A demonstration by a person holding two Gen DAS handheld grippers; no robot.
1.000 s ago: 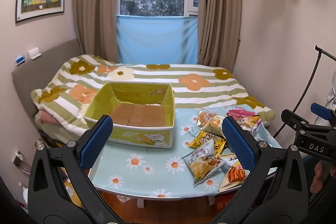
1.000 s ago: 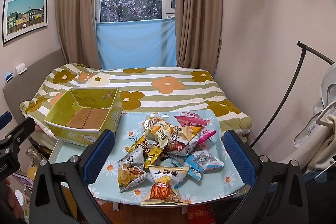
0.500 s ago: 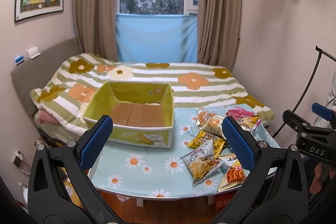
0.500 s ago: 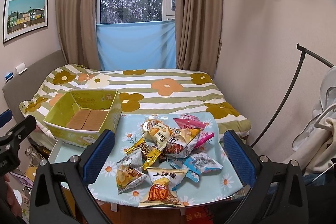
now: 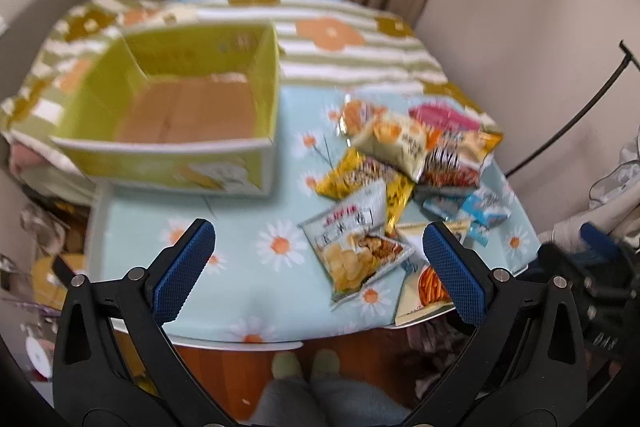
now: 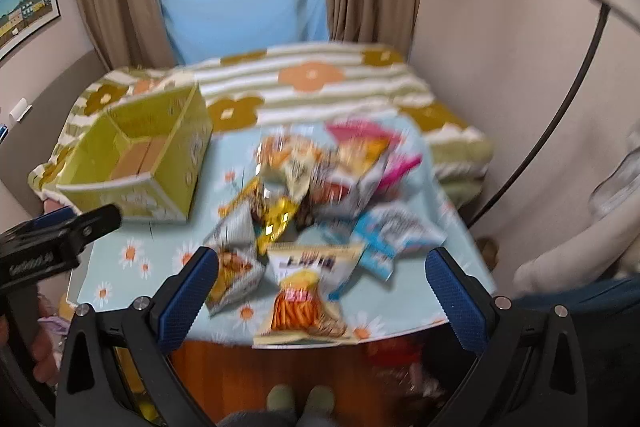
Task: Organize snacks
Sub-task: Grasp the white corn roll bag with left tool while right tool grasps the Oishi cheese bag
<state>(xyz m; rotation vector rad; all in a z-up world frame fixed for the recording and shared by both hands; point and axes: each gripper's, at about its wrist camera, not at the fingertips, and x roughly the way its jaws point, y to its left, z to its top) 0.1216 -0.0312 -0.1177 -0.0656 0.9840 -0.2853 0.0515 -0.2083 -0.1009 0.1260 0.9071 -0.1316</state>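
Left wrist view
Left hand-held gripper (image 5: 318,261): spread wide, holding nothing, hanging over the near edge of the tabletop (image 5: 240,311).
Box (image 5: 168,115): yellow cardboard with a brown floor, sitting open at the back left.
Snacks (image 5: 384,187): shiny crinkly bags lying in a heap on the right, beside the box.
Cloth: pale blue with daisies.

Right wrist view
Right hand-held gripper (image 6: 322,283): spread wide, holding nothing, hanging just above the orange-stick bag (image 6: 306,297).
Snack heap (image 6: 320,183): blurry, lying right of the yellow box (image 6: 140,163).
Bed (image 6: 320,79): soft striped flower blanket lying behind.
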